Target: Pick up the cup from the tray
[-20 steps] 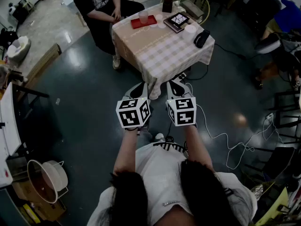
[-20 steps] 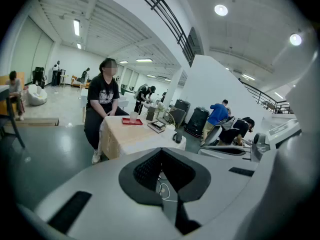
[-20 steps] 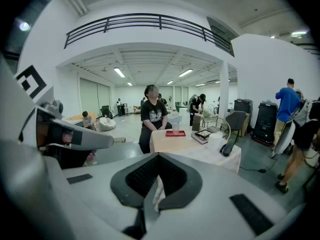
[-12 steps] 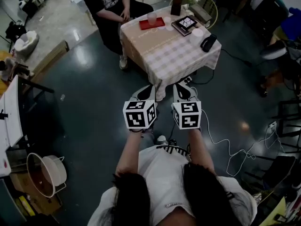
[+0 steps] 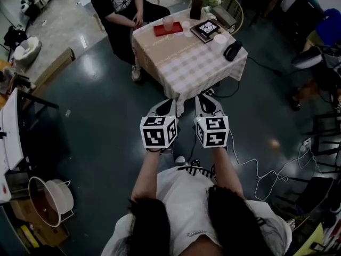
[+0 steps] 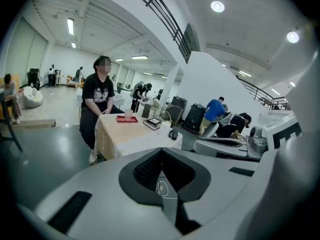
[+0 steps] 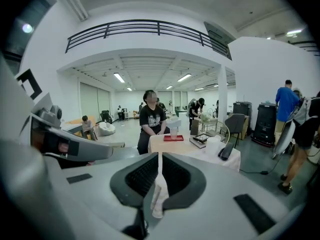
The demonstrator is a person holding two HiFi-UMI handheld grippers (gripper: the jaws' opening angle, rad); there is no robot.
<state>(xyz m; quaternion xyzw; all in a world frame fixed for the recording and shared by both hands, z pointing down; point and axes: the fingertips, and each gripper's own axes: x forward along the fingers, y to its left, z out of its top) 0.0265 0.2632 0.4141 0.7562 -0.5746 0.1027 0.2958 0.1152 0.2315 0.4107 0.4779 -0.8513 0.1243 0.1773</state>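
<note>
A pale translucent cup (image 5: 168, 23) stands on a red tray (image 5: 161, 31) at the far side of a table with a checked cloth (image 5: 186, 63). In the left gripper view the cup (image 6: 128, 114) and tray (image 6: 127, 119) are far ahead; likewise in the right gripper view the cup (image 7: 174, 133) on its tray (image 7: 173, 138). My left gripper (image 5: 165, 106) and right gripper (image 5: 205, 103) are held side by side, well short of the table's near edge. Both are shut and hold nothing; the left gripper (image 6: 161, 150) and the right gripper (image 7: 160, 155) show jaws meeting.
A person in black (image 5: 118, 7) sits behind the table by the tray. On the table lie a framed tablet (image 5: 205, 28), a white bowl (image 5: 219, 37), a black handset (image 5: 232, 50). A white cable (image 5: 256, 161) trails on the floor at right. A bucket (image 5: 50, 201) stands at left.
The head view has shifted a little, so the table sits slightly lower and to the right. Both grippers stay side by side and shut.
</note>
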